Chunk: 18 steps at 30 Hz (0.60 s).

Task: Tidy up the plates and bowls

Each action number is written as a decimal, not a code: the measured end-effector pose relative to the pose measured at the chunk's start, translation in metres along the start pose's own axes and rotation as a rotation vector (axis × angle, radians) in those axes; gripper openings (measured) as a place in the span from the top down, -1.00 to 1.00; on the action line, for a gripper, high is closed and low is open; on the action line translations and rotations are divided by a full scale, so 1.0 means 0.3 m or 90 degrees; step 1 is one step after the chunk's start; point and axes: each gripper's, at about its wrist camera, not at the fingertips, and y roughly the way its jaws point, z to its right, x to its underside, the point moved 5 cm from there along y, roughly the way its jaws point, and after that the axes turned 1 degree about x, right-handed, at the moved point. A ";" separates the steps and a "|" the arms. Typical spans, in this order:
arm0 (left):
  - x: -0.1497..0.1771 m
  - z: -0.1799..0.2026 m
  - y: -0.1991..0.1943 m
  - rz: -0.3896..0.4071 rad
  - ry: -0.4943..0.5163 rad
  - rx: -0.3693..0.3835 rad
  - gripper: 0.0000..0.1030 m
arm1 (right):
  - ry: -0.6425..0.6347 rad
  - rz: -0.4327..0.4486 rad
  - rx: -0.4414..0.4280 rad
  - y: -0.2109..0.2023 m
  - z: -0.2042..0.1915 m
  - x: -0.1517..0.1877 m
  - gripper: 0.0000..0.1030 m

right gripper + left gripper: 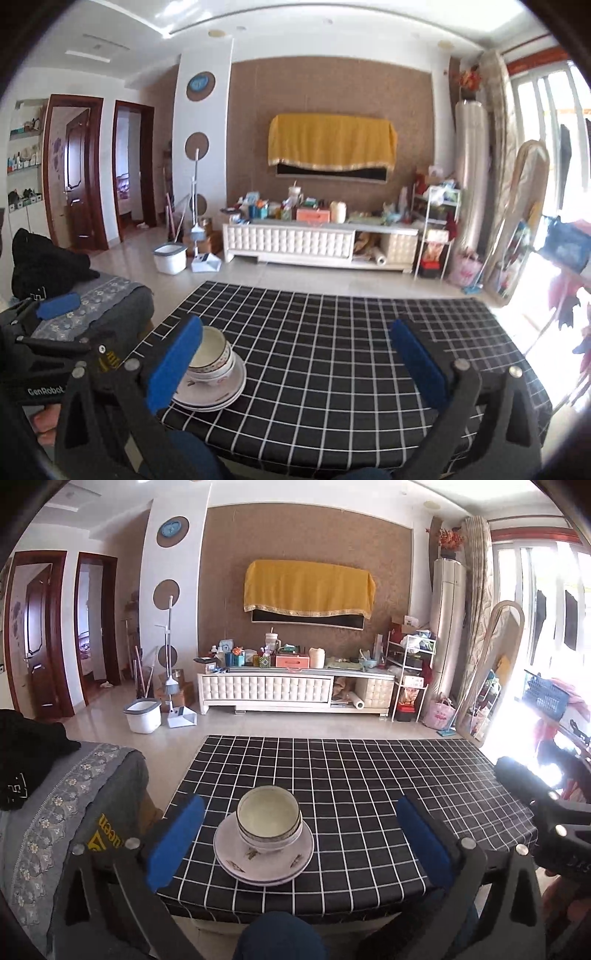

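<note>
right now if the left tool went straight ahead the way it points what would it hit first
Probably the stacked bowls on the plates; they sit centred between the open left tool fingers, though depth is unclear.

Materials and finishes
Bowls [268,823] and plates [264,862]: glossy glazed ceramic. Tabletop [369,794]: matt checked cloth. Claw pads [173,842]: matt blue foam.

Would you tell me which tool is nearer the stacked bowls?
Left. The left tool frames the stacked bowls centrally, open; the right tool sits off to their right, open.
</note>
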 end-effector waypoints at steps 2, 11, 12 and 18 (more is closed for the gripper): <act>0.005 0.013 -0.013 0.001 0.006 0.007 -1.00 | 0.002 0.000 0.002 -0.009 0.002 0.000 -1.00; 0.003 0.049 -0.067 0.017 0.026 0.014 -1.00 | 0.005 -0.010 0.005 -0.039 0.021 0.018 -1.00; 0.003 0.050 -0.067 0.017 0.026 0.013 -1.00 | 0.004 -0.011 0.008 -0.043 0.021 0.021 -1.00; 0.006 0.059 -0.066 0.017 0.028 0.016 -1.00 | 0.000 -0.015 0.007 -0.053 0.014 0.035 -1.00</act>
